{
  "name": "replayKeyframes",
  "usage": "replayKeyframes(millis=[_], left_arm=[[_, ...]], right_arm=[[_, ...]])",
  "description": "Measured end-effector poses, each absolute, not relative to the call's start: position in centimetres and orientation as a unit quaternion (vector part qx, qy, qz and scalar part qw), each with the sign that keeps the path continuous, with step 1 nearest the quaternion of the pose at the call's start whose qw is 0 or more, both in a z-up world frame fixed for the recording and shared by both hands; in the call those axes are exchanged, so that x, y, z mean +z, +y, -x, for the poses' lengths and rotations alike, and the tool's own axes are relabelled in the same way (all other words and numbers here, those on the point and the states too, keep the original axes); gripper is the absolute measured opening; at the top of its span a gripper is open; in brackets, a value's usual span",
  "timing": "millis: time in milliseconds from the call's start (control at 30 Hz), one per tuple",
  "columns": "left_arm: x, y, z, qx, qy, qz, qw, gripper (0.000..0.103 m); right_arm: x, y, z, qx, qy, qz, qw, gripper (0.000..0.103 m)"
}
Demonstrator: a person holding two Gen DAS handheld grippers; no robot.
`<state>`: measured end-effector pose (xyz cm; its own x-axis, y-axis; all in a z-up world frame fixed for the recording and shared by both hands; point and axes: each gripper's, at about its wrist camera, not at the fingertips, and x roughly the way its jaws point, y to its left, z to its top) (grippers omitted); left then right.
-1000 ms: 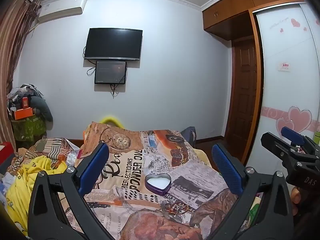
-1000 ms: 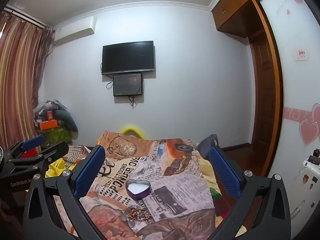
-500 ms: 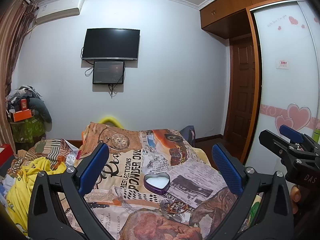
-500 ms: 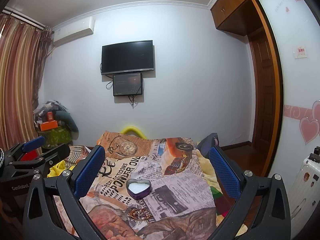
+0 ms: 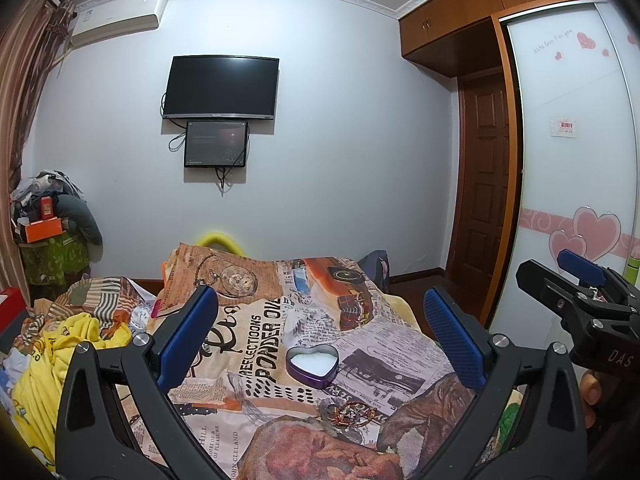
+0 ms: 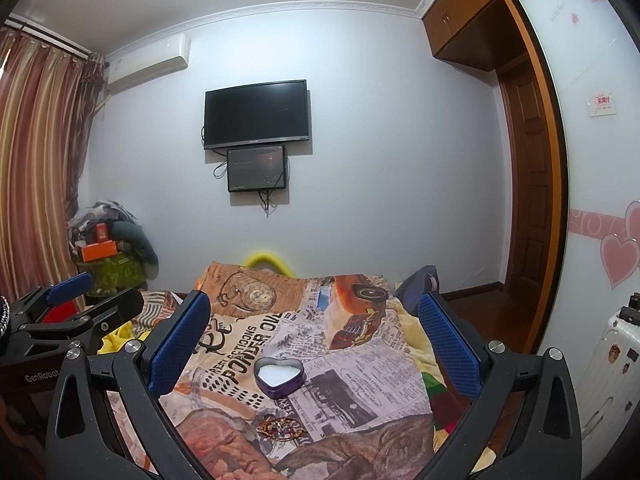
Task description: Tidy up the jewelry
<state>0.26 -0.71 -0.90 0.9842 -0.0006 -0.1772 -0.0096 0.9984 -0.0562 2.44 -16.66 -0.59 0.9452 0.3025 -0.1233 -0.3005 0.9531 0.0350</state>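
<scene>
A purple heart-shaped tin (image 5: 313,365) with a white lining lies open on the printed bed cover; it also shows in the right wrist view (image 6: 279,375). A small heap of jewelry (image 5: 352,413) lies just in front of it, also seen in the right wrist view (image 6: 281,427). My left gripper (image 5: 320,340) is open and empty, held above the bed short of the tin. My right gripper (image 6: 314,342) is open and empty too, beside the left. The right gripper shows at the right edge of the left wrist view (image 5: 576,292).
The bed cover (image 5: 372,344) has a newspaper print. Yellow and striped clothes (image 5: 60,344) lie at the left. A cluttered stand (image 5: 48,248) is by the curtain. A wooden door (image 5: 484,208) and a wardrobe (image 5: 580,160) are at the right; a white suitcase (image 6: 608,368) stands below.
Both grippers have shifted only slightly; the view in the left wrist camera has drifted a little to the right. Both stay open and nothing on the bed has moved.
</scene>
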Motion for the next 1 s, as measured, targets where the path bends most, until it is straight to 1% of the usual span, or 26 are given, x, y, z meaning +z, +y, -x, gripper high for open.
replayKeyframes(millis=[1000], left_arm=[[-0.98, -0.81, -0.27, 0.002, 0.09, 0.029, 0.996, 0.103]], right_arm=[[-0.47, -16.38, -1.97, 0.156, 0.064, -0.008, 0.986, 0.103]])
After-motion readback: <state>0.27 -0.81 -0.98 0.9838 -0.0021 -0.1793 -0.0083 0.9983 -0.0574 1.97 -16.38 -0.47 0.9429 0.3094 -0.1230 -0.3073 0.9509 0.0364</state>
